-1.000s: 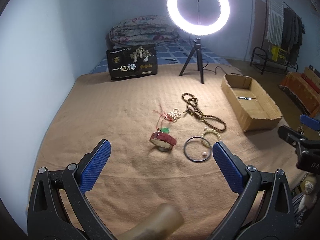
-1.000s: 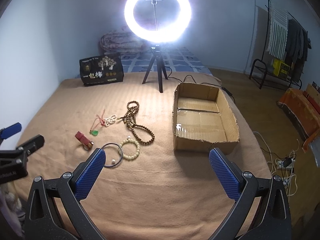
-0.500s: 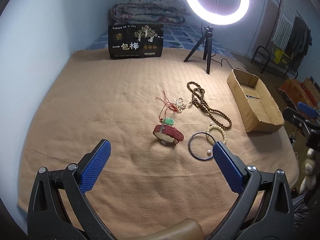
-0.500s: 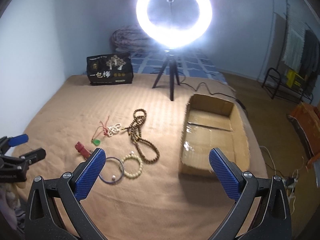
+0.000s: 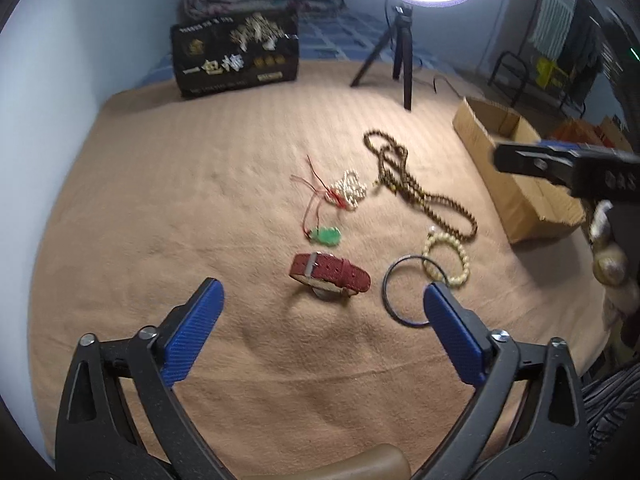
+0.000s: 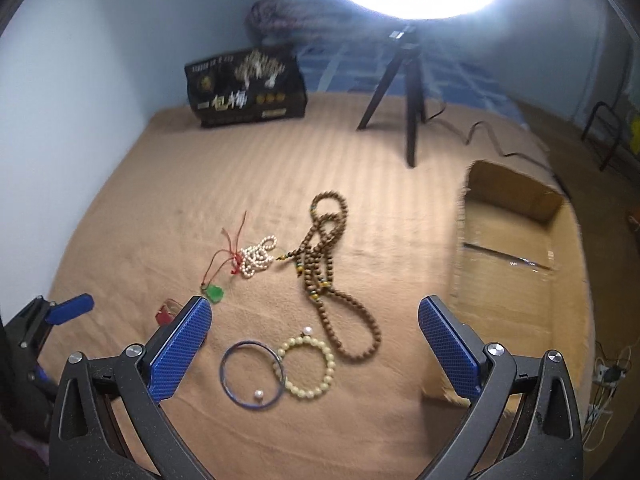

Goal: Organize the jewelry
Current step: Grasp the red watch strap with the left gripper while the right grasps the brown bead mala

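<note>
- left gripper [image 5: 320, 312] is gaping wide, holding nothing; red watch [image 5: 330, 274] is lying just ahead between its fingers, strap running crosswise.
- right gripper [image 6: 314, 338] is also hanging wide open and empty over the cream bead bracelet [image 6: 306, 366].

Tan striped blanket [image 6: 360, 168], red watch strap [image 5: 330, 273], green pendant [image 5: 326, 236] on red cord [image 5: 310, 196], brown beads [image 6: 328, 256], cream bracelet [image 6: 306, 368], dark blue bangle [image 6: 252, 374], blue checkered pads [image 5: 192, 334], brown box [image 6: 516, 264].

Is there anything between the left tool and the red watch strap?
Nothing visible. The left tool is open with the red watch strap lying just ahead on bare blanket. The dark bangle sits off to its right, not in the path.
</note>
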The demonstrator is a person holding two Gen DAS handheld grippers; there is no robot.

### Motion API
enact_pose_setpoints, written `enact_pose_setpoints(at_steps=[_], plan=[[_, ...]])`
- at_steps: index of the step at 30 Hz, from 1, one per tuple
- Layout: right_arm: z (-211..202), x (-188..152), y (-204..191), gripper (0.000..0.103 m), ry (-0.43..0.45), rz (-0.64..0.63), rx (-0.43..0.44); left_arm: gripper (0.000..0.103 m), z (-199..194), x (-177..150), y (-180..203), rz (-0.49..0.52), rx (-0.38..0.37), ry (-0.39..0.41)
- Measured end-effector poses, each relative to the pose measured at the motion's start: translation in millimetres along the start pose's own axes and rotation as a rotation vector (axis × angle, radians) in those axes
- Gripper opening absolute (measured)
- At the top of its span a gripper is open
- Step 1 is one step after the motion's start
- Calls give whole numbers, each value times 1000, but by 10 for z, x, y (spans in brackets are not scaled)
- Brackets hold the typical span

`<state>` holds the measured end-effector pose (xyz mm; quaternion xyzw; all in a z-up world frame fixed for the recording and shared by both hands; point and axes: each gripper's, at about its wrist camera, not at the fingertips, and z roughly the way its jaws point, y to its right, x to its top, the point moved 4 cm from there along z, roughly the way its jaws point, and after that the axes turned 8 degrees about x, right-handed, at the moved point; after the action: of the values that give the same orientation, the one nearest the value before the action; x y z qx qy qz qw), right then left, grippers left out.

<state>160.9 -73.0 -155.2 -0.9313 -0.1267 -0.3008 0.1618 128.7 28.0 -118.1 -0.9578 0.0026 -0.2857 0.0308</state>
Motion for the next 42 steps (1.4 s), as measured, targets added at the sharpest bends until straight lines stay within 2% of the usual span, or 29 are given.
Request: enact_pose_setpoints(at_steps=[2, 5, 9, 12, 17, 22, 29, 35, 37, 39, 42], plan=[[165, 36, 36, 102, -31, 19, 9, 99, 55, -7, 57, 30, 2, -5], [403, 80, 112, 97, -77, 63, 29, 99, 125, -9, 142, 81, 10, -6], [634, 107, 144, 94, -121, 60, 1, 98, 243, 1, 139, 115, 24, -11], [759, 123, 169, 83, -154, 97, 22, 94, 350, 13, 98, 101, 12, -38], [912, 190, 128, 83, -169, 156, 46, 93, 454, 51, 73, 91, -3, -55], [1098, 244, 154, 83, -178, 216, 29, 92, 516, 74, 117, 104, -14, -61], [1335, 327, 211, 83, -186, 250, -30, 89, 597, 82, 158, 123, -15, -71], [1506, 354, 206, 83, -219, 208, -86, 83, 701, 92, 136, 119, -15, -94], [1511, 348, 193, 77, -225, 189, -98, 75, 725, 91, 106, 119, -19, -104], [1513, 333, 168, 69, -233, 163, -118, 75, 738, 88, 87, 115, -36, -113], [1504, 313, 152, 58, -237, 138, -114, 66, 732, 72, 93, 129, -54, -119]])
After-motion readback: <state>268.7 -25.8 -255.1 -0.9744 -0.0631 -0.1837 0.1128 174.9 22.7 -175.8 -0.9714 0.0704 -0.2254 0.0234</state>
